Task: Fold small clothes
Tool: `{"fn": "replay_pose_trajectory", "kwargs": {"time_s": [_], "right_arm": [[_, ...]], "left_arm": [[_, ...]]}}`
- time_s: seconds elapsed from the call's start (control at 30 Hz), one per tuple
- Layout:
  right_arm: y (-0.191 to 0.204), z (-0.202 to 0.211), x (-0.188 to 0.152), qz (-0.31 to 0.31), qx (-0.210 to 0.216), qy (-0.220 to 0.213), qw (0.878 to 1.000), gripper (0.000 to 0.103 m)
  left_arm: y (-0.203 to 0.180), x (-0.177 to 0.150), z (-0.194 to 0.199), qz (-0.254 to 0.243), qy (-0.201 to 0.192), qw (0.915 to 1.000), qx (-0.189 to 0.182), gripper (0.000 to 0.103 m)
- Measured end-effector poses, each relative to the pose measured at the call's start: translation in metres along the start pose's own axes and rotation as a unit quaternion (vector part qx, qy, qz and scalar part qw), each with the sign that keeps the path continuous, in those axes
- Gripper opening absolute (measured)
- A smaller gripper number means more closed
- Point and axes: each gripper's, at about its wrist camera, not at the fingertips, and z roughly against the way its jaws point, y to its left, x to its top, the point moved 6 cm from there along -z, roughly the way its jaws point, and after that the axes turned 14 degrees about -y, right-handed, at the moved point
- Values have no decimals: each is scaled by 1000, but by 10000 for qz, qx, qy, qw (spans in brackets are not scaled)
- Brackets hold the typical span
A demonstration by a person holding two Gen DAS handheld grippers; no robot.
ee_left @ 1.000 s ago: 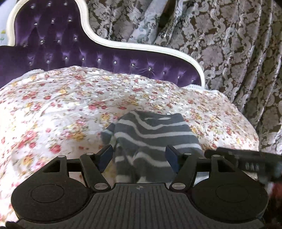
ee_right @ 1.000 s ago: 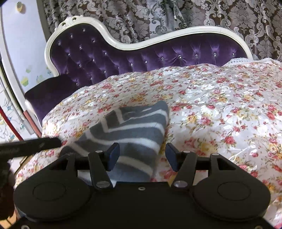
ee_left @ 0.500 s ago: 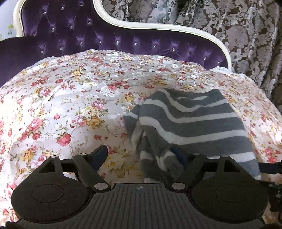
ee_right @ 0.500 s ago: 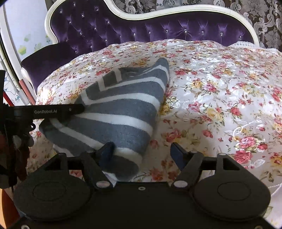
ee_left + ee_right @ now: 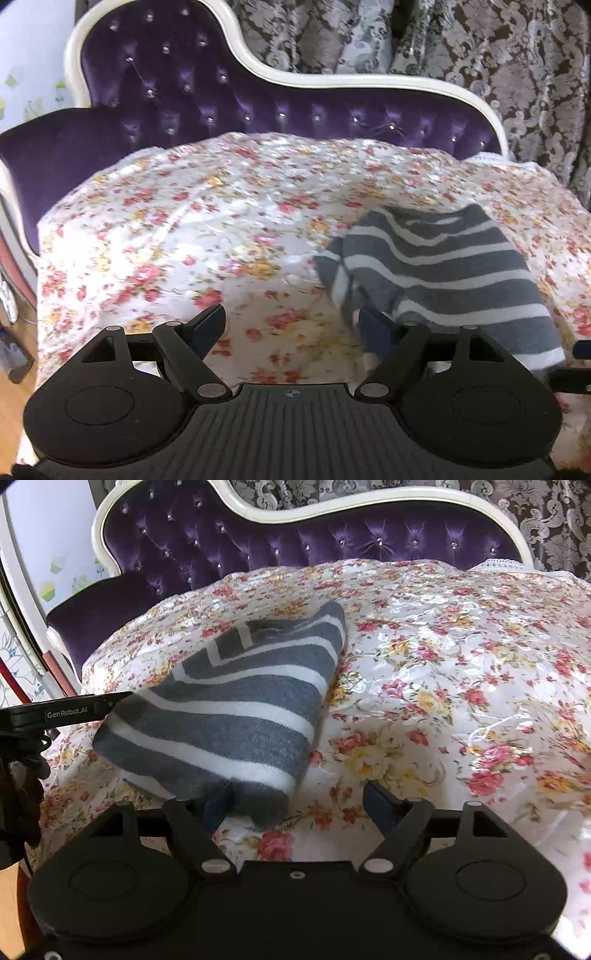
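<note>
Since before, we swung our left gripper (image 5: 291,325) left; the garment (image 5: 443,273) lay to its right, under one finger. Both our grippers gaped wide, empty, the right gripper (image 5: 299,801) nearer its long axis.

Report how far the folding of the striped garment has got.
Done: the grey striped garment lies in a folded bundle on the floral cover. In hand: nothing is gripped. The left claw and right claw are both open, each with one finger at a near corner of the bundle. Left: the near edges look uneven, so probably a last tidy or setting it aside.
</note>
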Motion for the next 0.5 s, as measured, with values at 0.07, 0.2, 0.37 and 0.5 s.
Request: {"fn": "replay_pose_trajectory", "kwargs": {"time_s": [0.07,0.2,0.37,0.5], "right_arm": [[2,7,3,33,-28,-156,9999,89],[9,23,14,170,-1,-572,9982,102],[19,36,27,353,-51,-957,9948,103],[21,42,31,387,-203,-1096,9930,103]], "left_arm": [[3,3,7,78,-57,9999,40,79],[-2,15,25,28,-241,9997,83,79],[-17,31,47,-138,-508,9985,161,79],[-31,38,65,-568,-640,9947,578,80]]}}
